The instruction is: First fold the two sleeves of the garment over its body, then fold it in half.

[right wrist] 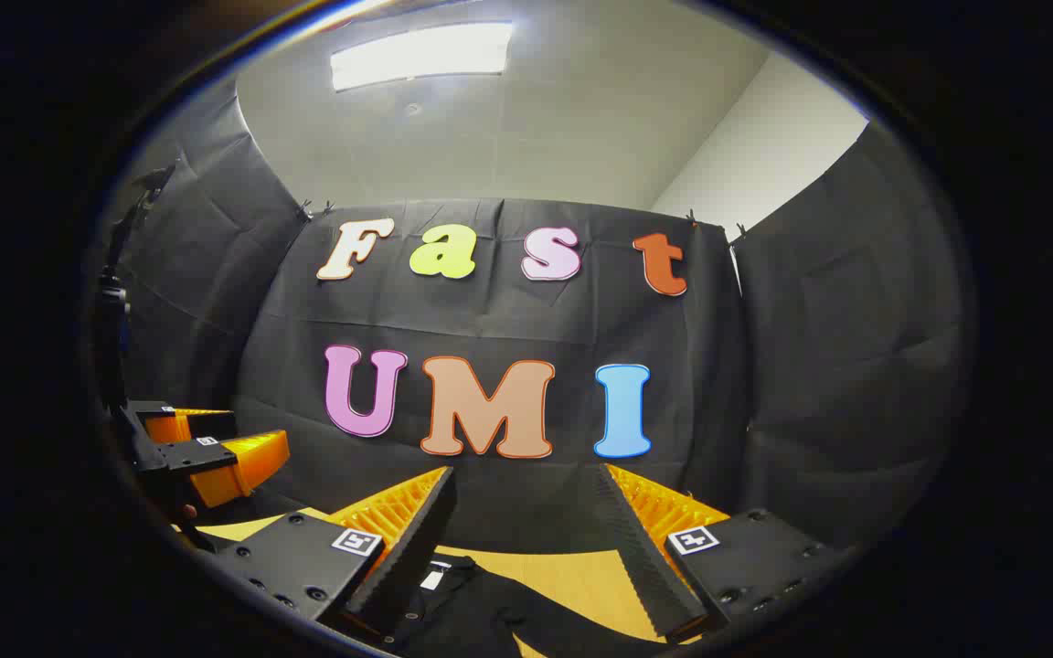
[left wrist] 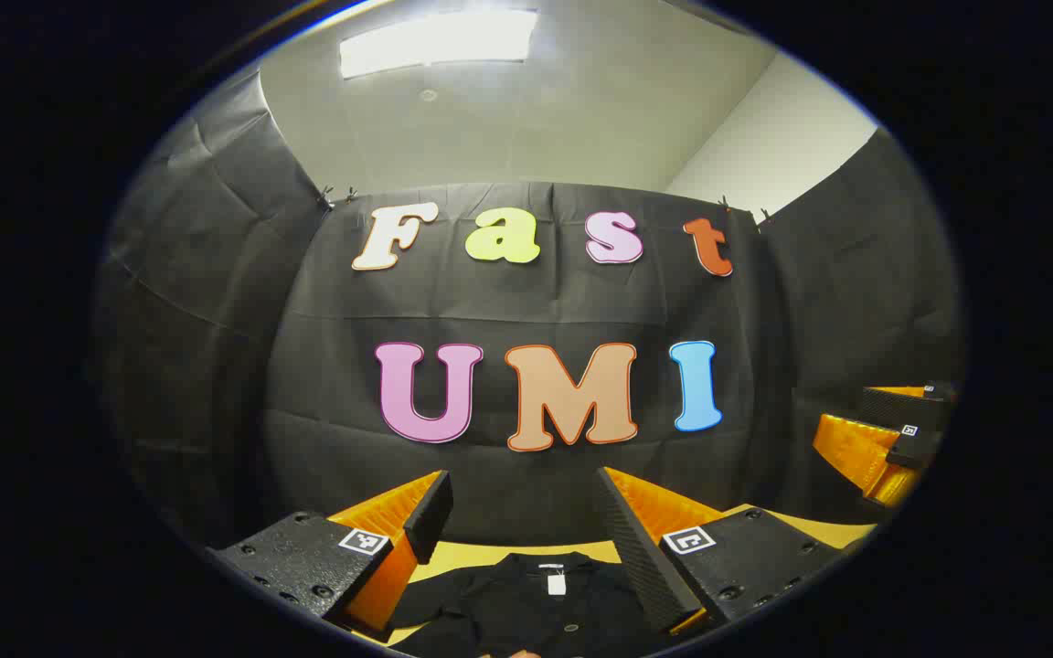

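A black garment [left wrist: 526, 603] lies on the yellow table [left wrist: 508, 552], its collar with a white tag facing the far wall. In the left gripper view my left gripper [left wrist: 523, 498] hangs open above the collar, nothing between its fingers. In the right gripper view the same garment [right wrist: 490, 617] lies below, one sleeve stretching to the right. My right gripper [right wrist: 526, 498] is open above it, holding nothing. The right gripper [left wrist: 883, 439] shows at the far right of the left gripper view, and the left gripper [right wrist: 207, 452] at the far left of the right gripper view.
Black cloth walls close the booth on three sides behind the table [right wrist: 581, 571]. A ceiling light [left wrist: 440, 41] shines above. A dark stand [right wrist: 115, 302] rises along the left wall in the right gripper view.
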Demonstrator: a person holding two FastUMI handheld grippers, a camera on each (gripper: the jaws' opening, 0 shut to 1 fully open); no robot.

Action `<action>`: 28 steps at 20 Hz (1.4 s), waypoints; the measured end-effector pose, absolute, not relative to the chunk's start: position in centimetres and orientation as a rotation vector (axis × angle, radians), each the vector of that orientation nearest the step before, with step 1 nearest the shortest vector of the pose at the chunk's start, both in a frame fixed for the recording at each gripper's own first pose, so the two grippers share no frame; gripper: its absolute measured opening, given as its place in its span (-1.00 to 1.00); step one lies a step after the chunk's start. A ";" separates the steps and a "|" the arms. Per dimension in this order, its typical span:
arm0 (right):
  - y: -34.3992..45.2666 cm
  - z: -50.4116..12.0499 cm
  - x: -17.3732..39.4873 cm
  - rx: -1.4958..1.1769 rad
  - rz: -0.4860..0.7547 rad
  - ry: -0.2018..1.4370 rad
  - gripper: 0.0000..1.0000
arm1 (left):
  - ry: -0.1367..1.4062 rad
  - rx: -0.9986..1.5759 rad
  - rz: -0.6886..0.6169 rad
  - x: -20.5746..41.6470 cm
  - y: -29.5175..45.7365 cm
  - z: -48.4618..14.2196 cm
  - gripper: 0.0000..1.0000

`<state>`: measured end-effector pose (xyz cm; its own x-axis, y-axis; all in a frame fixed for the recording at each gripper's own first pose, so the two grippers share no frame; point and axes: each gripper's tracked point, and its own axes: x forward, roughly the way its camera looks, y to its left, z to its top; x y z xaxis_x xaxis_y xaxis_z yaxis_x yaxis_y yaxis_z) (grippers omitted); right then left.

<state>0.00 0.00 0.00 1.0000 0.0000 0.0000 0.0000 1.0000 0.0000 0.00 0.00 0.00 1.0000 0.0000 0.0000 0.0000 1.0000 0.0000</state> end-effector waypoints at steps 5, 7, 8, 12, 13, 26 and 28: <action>0.4 0.0 0.1 0.000 0.016 0.002 0.94 | 0.005 0.002 0.013 0.0 0.5 -0.1 0.85; 0.5 -0.2 0.0 -0.001 0.015 0.000 0.97 | 0.006 0.001 0.021 -0.1 0.7 -0.2 0.85; 0.6 -0.1 0.1 0.000 0.015 0.001 0.94 | 0.009 0.001 0.024 -0.1 0.8 -0.3 0.85; 0.9 -0.4 0.3 0.012 0.023 0.006 0.97 | 0.005 0.011 0.032 -0.3 1.1 -0.1 0.84; 1.0 -0.4 0.2 0.012 0.026 0.006 0.97 | 0.002 0.014 0.035 -0.4 1.2 0.1 0.84; 2.6 -1.3 0.7 0.037 0.068 0.032 0.97 | 0.010 0.034 0.077 -1.5 3.3 -0.1 0.84; 2.9 -1.5 0.7 0.030 0.073 0.034 0.94 | 0.016 0.037 0.078 -1.2 3.5 -0.3 0.85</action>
<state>0.66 2.88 -1.55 0.9968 0.0732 -0.0331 -0.0721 0.9969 0.0317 -1.20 3.53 -0.27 0.9968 0.0785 -0.0141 -0.0779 0.9962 0.0377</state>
